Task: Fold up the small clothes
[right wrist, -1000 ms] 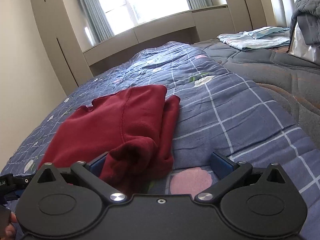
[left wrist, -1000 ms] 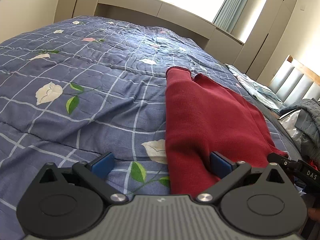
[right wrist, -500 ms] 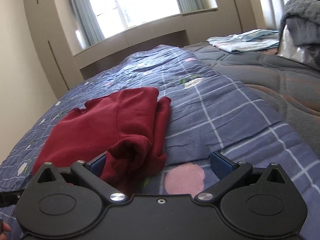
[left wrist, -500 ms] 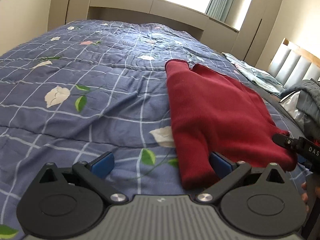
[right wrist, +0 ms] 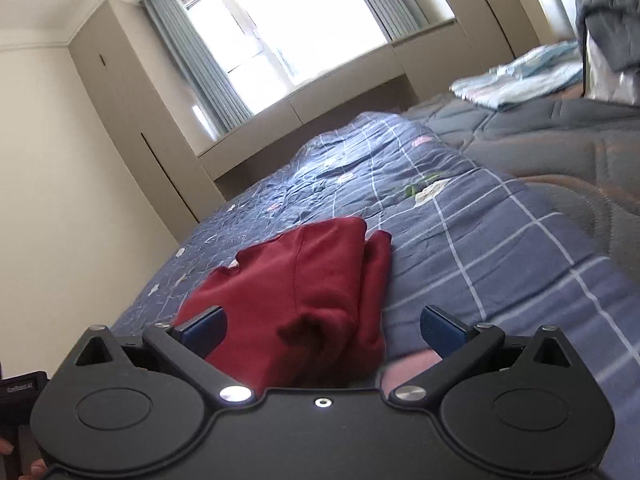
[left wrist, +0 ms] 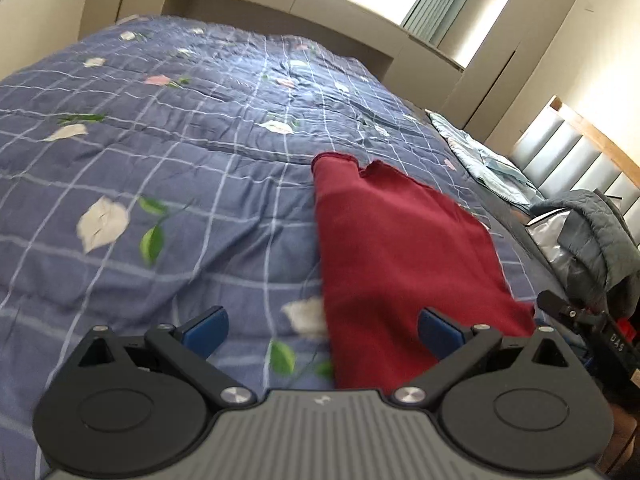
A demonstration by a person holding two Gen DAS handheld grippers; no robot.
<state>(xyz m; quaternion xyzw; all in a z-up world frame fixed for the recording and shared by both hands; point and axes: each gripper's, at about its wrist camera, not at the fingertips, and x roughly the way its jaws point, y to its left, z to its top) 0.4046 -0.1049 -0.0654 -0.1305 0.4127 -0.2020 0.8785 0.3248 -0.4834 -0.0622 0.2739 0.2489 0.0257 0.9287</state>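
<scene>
- Left wrist view: the left gripper [left wrist: 322, 330] has its blue-padded jaws spread wide and holds nothing. The dark red knit garment [left wrist: 400, 248] lies partly folded on the blue checked floral quilt [left wrist: 160, 168], stretching straight ahead of the right-hand pad, its near edge just in front of that pad.
- The near hem sits off to one side between the jaws rather than centred. I'd worry a closing pinch would catch only a sliver of one layer, and the rest would slide off when lifted.
- This view is motion-smeared, so I can't tell how many layers sit at that edge.
- Right wrist view: the right gripper [right wrist: 323, 328] is likewise fully open and empty. The garment lies ahead and slightly left of centre, with a bunched, rumpled lump of fabric just beyond the left pad.
- That lump looks like the trouble spot. Grabbing it as it sits would probably lock the wrinkle into the fold.
- The soft quilt could get pinched along with the knit if the pads dig in low.
- If one side lifts sooner than the other, the fold will likely skew.
</scene>
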